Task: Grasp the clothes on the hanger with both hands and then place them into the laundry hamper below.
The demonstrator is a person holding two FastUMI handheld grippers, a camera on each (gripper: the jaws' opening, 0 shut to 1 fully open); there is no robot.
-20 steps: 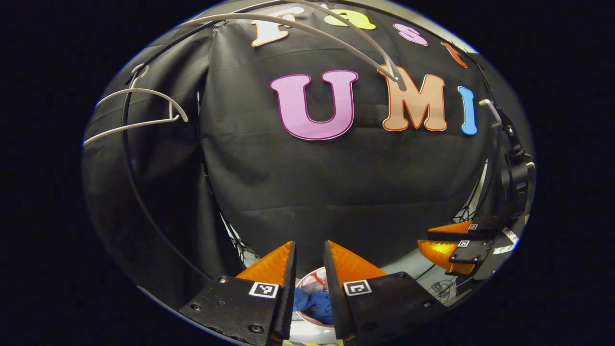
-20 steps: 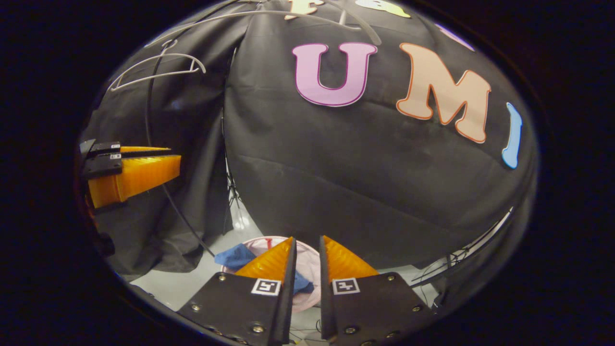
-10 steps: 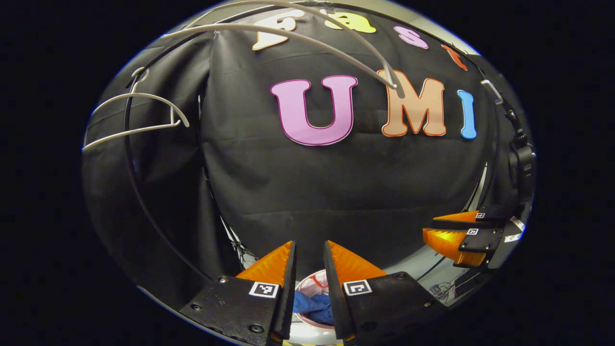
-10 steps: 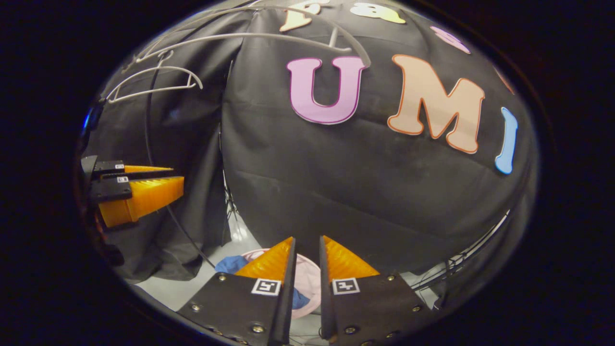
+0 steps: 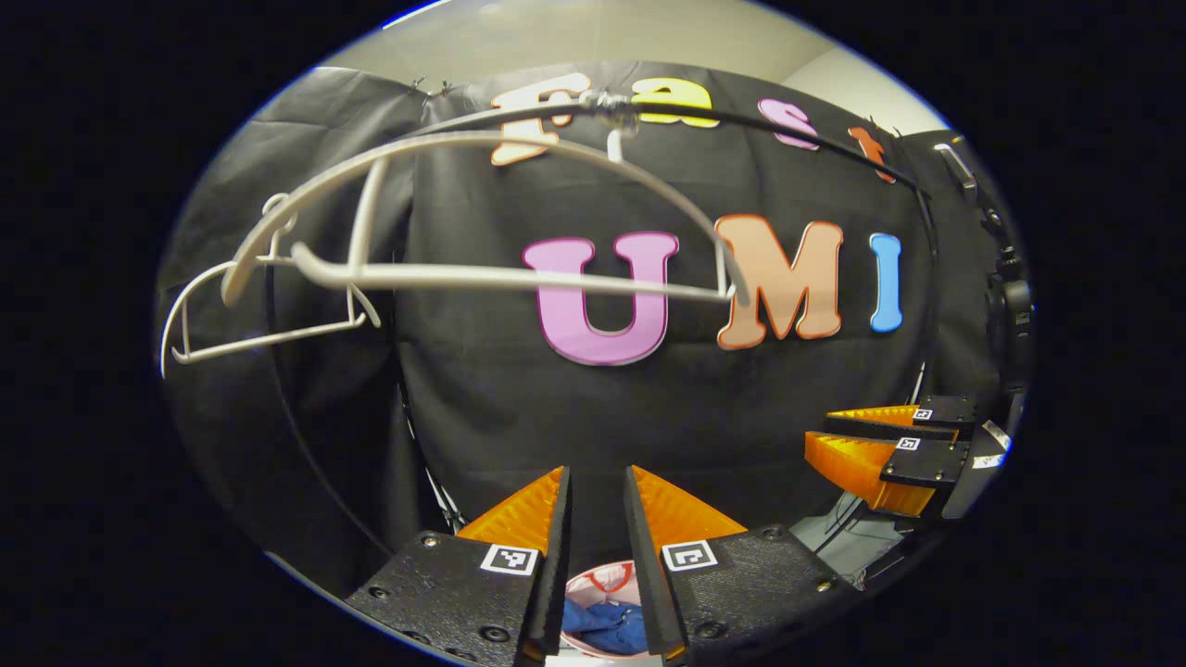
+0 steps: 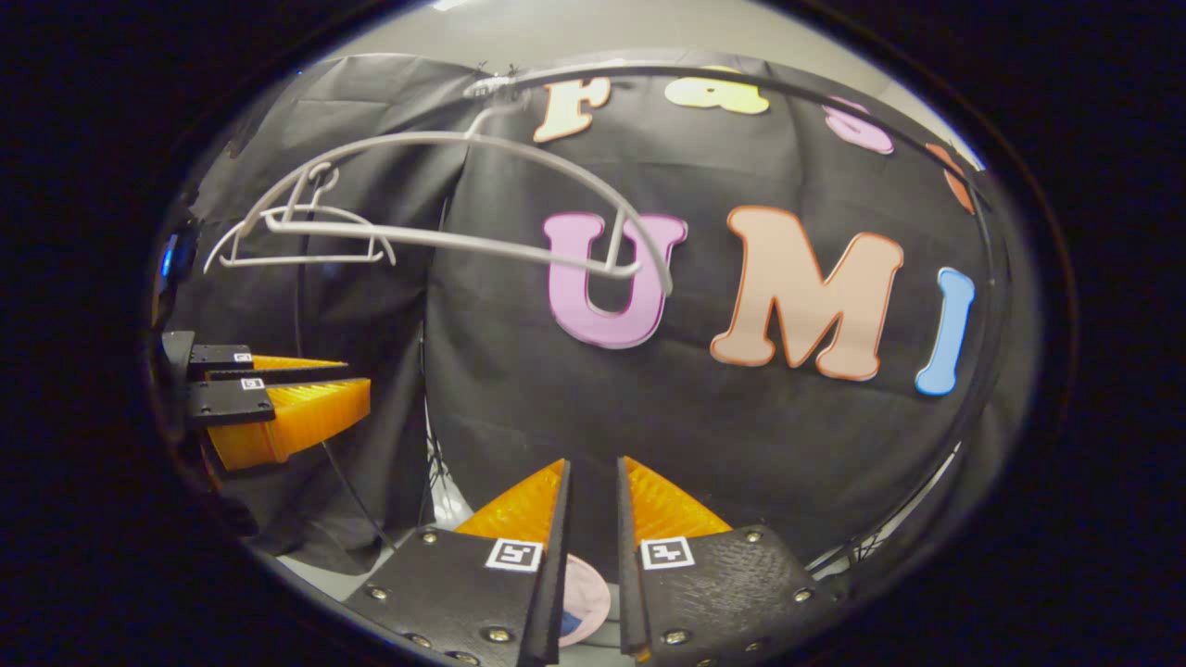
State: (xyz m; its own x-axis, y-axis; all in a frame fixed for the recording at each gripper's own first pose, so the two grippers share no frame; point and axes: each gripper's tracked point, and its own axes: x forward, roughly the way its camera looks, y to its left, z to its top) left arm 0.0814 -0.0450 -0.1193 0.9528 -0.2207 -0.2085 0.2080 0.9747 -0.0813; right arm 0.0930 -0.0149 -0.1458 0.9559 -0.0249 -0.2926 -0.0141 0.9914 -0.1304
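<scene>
In the left gripper view the left gripper has its jaws nearly closed, only a narrow slit between the fingers, and nothing is held in it. At 6 o'clock, seen through that slit, sits the laundry hamper with blue clothes already lying inside it. At about 11 o'clock, well above the fingers, a bare white hanger hangs from the black rail, its long axis running from 9 to 3 o'clock; a second empty hanger sits behind it at 9 o'clock. The right gripper lies at 4 o'clock, sideways on.

In the right gripper view the right gripper is likewise almost shut and empty, with the pink hamper rim at 6 o'clock between its fingers. The left gripper lies at 9 o'clock.

Judging by this, the garment is already deposited straight below both grippers, and neither is clearly nearer; no clothes remain on either hanger.
</scene>
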